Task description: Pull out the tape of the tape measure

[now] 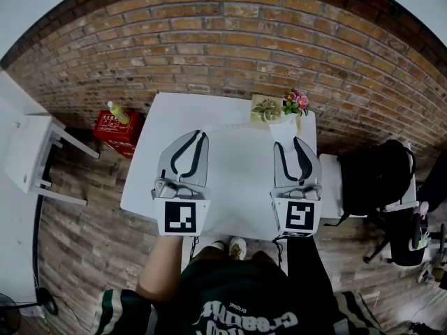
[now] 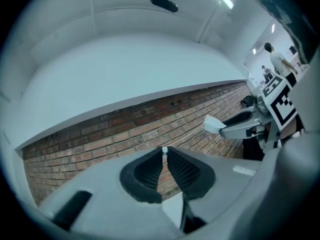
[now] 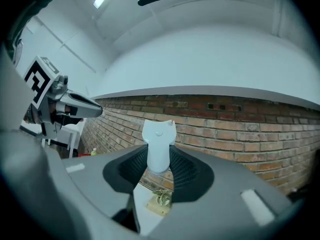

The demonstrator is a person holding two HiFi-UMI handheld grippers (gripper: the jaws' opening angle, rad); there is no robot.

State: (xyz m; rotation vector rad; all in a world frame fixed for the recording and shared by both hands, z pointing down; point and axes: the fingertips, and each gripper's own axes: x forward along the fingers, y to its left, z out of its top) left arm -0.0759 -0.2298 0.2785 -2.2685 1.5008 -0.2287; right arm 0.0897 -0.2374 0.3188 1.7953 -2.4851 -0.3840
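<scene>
Your right tool clamps the white tape measure above the far right corner of the worktop; left tool pinches what looks like its tape tip, so tug crooked and that sliver slips, snapping back.

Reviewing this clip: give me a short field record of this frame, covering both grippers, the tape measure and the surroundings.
left gripper: shut on a small white tape end at its tips
right gripper: shut on the white tape measure case
pose: both held over the white table, facing the brick wall
tape: thin pale strip seems to span the grippers, faint
table far edge: flower decoration
beside table: red box left, black bag right
</scene>
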